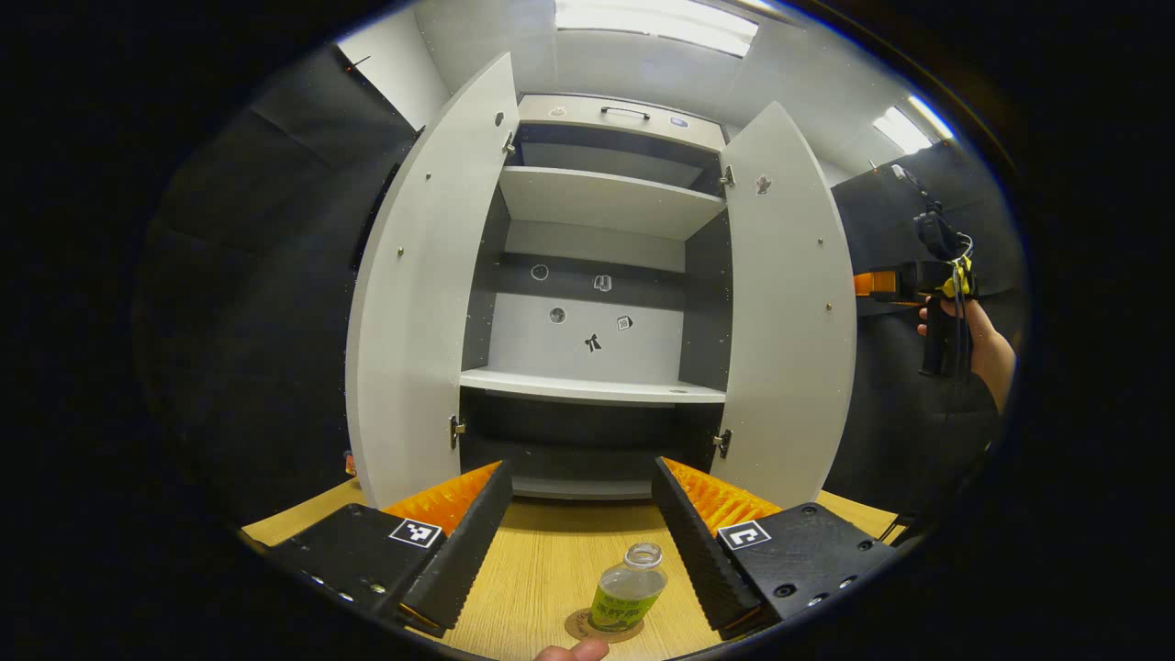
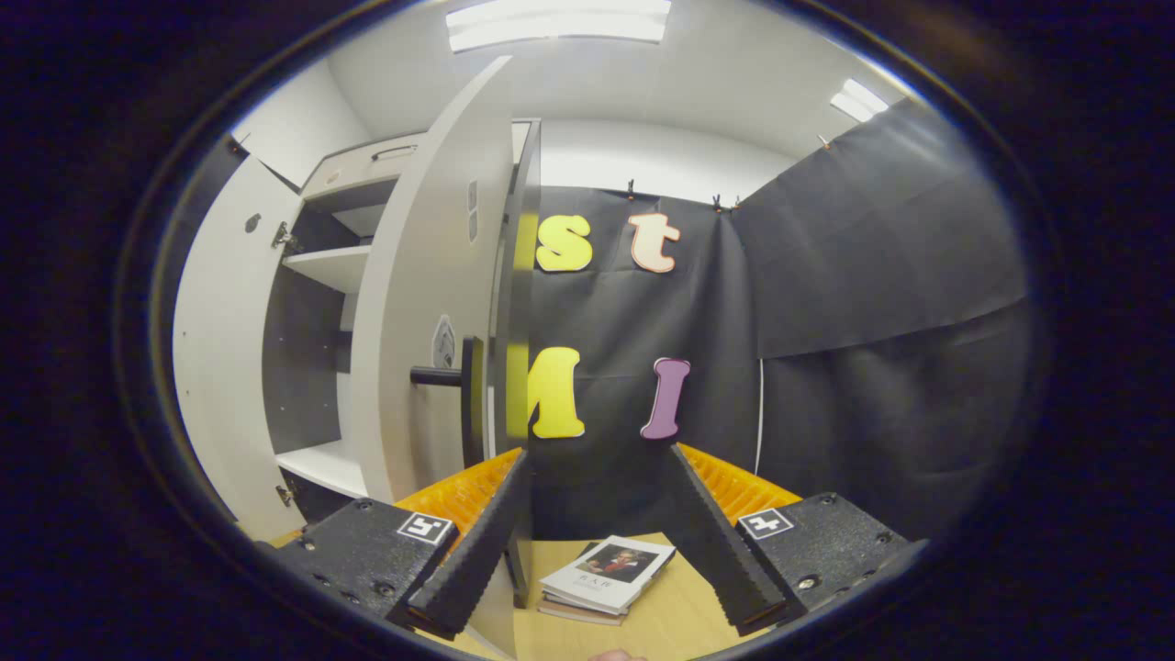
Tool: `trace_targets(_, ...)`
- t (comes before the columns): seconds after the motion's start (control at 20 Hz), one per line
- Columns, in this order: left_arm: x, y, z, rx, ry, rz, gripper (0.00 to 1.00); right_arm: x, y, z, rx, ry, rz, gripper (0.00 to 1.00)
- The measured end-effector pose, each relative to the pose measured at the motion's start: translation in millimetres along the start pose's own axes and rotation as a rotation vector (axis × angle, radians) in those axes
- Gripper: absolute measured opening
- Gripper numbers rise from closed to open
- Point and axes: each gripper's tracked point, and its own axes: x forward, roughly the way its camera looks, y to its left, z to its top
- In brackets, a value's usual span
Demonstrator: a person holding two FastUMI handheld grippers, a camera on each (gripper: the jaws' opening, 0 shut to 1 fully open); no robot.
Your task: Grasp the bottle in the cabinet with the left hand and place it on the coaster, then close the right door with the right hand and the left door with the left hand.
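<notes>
Bottle [image 1: 628,588]: stands upright on the coaster [image 1: 587,629], uncapped, near the table's front edge — between the left gripper's fingers in the left gripper view, touched by neither.
Left gripper [image 1: 585,537]: jaws spread wide, nothing between the pads; it hangs above the table [image 1: 537,569] facing the cabinet [image 1: 597,303].
Right gripper [image 2: 597,542]: jaws apart, holding nothing; the right door's free edge runs just beside its left finger. In the left gripper view it shows far off at the right, held in a hand [image 1: 973,335].
Left door [image 1: 427,294]: swung open.
Right door [image 1: 789,312]: open too — its dark knob [image 2: 441,375] shows in the right gripper view.
Shelves [image 1: 592,386]: bare.
Books [image 2: 606,574]: a small stack lying flat on the table beyond the right door.
</notes>
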Motion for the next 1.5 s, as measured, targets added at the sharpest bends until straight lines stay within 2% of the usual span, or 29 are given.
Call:
trace_targets(0.25, 3, 3, 4, 0.009, -0.016, -0.001, 0.93, -4, 16, 1, -0.012, -0.008, 0.023, 0.98)
trace_targets(0.5, 3, 16, 1, 0.021, -0.010, 0.011, 0.93, -10, 70, -4, 0.046, 0.010, 0.148, 0.98)
trace_targets(0.9, -13, 47, -11, 0.012, 0.035, 0.083, 0.93, 6, 160, -13, 0.059, 0.014, 0.304, 0.98)
trace_targets(0.95, -15, 50, -12, 0.012, 0.036, 0.092, 0.93, 11, 171, -13, 0.073, 0.012, 0.326, 0.93)
trace_targets(1.0, -17, 55, -13, 0.012, 0.037, 0.105, 0.93, 16, 178, -12, 0.079, 0.016, 0.342, 0.98)
trace_targets(1.05, -18, 58, -12, 0.011, 0.036, 0.114, 0.93, 22, 184, -11, 0.084, 0.018, 0.348, 0.98)
trace_targets(1.2, -21, 64, -9, 0.015, 0.031, 0.133, 0.93, 21, 189, -5, 0.087, -0.001, 0.355, 0.93)
trace_targets(1.25, -21, 67, -9, 0.015, 0.030, 0.136, 0.93, 17, 188, -4, 0.081, -0.007, 0.354, 0.98)
trace_targets(1.5, -14, 65, -3, -0.012, 0.025, 0.124, 0.94, -27, 169, -30, 0.094, -0.021, 0.323, 0.98)
